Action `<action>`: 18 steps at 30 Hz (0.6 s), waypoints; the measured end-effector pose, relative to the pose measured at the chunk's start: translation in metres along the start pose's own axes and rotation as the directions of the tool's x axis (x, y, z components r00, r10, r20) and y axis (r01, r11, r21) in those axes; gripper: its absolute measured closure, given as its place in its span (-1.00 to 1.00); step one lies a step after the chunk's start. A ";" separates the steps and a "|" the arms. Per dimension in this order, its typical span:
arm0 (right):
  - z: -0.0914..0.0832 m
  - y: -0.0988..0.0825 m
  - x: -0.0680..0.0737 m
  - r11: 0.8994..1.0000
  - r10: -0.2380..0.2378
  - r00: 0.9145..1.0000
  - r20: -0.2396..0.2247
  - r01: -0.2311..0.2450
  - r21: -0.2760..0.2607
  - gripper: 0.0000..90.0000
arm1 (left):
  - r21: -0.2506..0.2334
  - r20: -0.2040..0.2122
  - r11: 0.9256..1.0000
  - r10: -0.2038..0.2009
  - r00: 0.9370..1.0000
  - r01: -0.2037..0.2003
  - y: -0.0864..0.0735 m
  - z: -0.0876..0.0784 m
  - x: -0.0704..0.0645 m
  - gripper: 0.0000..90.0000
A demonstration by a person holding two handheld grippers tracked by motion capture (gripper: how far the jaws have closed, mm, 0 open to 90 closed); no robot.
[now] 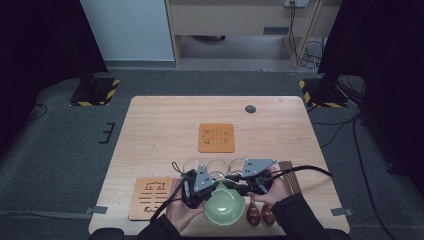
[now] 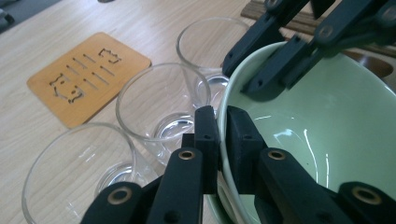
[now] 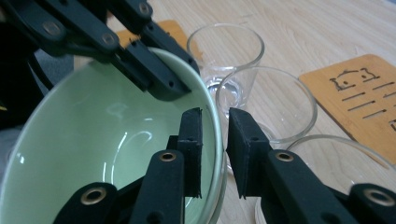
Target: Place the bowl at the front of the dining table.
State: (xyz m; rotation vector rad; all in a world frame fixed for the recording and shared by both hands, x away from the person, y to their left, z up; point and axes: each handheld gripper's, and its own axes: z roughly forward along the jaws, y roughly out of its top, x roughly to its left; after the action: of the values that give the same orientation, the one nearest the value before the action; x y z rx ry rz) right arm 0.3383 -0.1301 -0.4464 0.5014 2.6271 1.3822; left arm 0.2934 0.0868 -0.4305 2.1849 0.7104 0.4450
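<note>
At the near counter [image 1: 160,120] edge, my left gripper [image 2: 222,122] clamps the green bowl [image 1: 224,206] rim; my right gripper [image 3: 215,122] straddles the opposite rim, pads slightly parted. Three glasses [image 1: 218,167] stand just behind.

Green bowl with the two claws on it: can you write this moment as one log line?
left gripper: shut on green bowl rim | right gripper: rim between jaws, outer pad apart | three glasses behind bowl | coaster mid-table
</note>
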 end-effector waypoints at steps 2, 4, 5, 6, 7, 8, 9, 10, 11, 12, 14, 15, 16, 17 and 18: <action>0.002 -0.001 0.000 1.000 -0.005 1.000 -0.004 0.005 0.015 0.73 | -0.003 0.004 1.000 0.000 1.000 0.000 0.000 -0.001 0.000 0.85; 0.002 -0.001 0.000 1.000 -0.004 1.000 -0.011 0.004 0.019 0.81 | 0.000 0.004 1.000 0.004 1.000 -0.004 0.000 -0.001 0.000 0.85; 0.002 -0.001 0.000 1.000 0.001 1.000 -0.010 0.000 0.017 0.81 | 0.001 0.005 1.000 0.002 1.000 -0.002 0.000 -0.001 0.001 0.85; 0.002 -0.001 0.001 1.000 0.006 1.000 -0.008 -0.006 0.016 0.82 | 0.002 0.006 1.000 0.000 1.000 0.000 0.000 -0.001 0.001 0.85; 0.002 -0.001 0.001 1.000 0.012 1.000 -0.006 -0.012 0.019 0.82 | 0.004 0.006 1.000 -0.003 1.000 0.002 0.000 -0.001 0.001 0.85; 0.003 -0.001 0.001 1.000 0.016 1.000 -0.003 -0.016 0.019 0.83 | 0.006 0.009 1.000 -0.004 1.000 0.004 0.000 0.000 0.001 0.85; 0.003 -0.001 0.001 1.000 0.016 1.000 -0.002 -0.016 0.023 0.83 | 0.007 0.014 1.000 -0.009 1.000 0.009 0.000 0.000 0.002 0.84; 0.003 0.000 0.001 0.999 0.018 1.000 0.000 -0.018 0.026 0.83 | 0.006 0.022 1.000 -0.018 1.000 0.018 0.000 -0.001 0.003 0.84; 0.003 0.000 0.001 0.999 0.022 1.000 0.000 -0.022 0.028 0.83 | 0.000 0.032 1.000 -0.031 0.999 0.031 -0.001 -0.001 0.004 0.83; 0.003 0.001 0.001 0.999 0.028 1.000 -0.003 -0.028 0.030 0.83 | -0.004 0.043 0.999 -0.043 0.998 0.043 -0.001 -0.002 0.006 0.83; 0.003 0.002 0.001 0.999 0.041 0.999 -0.010 -0.041 0.027 0.83 | -0.021 0.065 0.997 -0.068 0.996 0.070 -0.003 -0.004 0.009 0.81; 0.003 0.002 0.001 0.998 0.052 0.999 -0.016 -0.051 0.025 0.83 | -0.033 0.077 0.996 -0.081 0.994 0.084 -0.004 -0.006 0.011 0.79; 0.003 0.002 0.001 0.998 0.059 0.998 -0.019 -0.059 0.026 0.83 | -0.054 0.080 0.994 -0.091 0.993 0.095 -0.005 -0.009 0.013 0.73; 0.003 0.003 0.000 0.997 0.065 0.998 -0.020 -0.064 0.032 0.83 | -0.065 0.086 0.992 -0.099 0.991 0.105 -0.005 -0.013 0.016 0.63; 0.003 0.003 0.000 0.997 0.066 0.998 -0.018 -0.065 0.040 0.83 | -0.081 0.101 0.987 -0.128 0.987 0.137 -0.007 -0.018 0.021 0.55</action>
State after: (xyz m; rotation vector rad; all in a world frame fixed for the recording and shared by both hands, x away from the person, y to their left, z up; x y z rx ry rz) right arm 0.3398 -0.1266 -0.4457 0.5872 2.6813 1.3622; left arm 0.2980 0.1140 -0.4226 2.0481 0.7638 0.2950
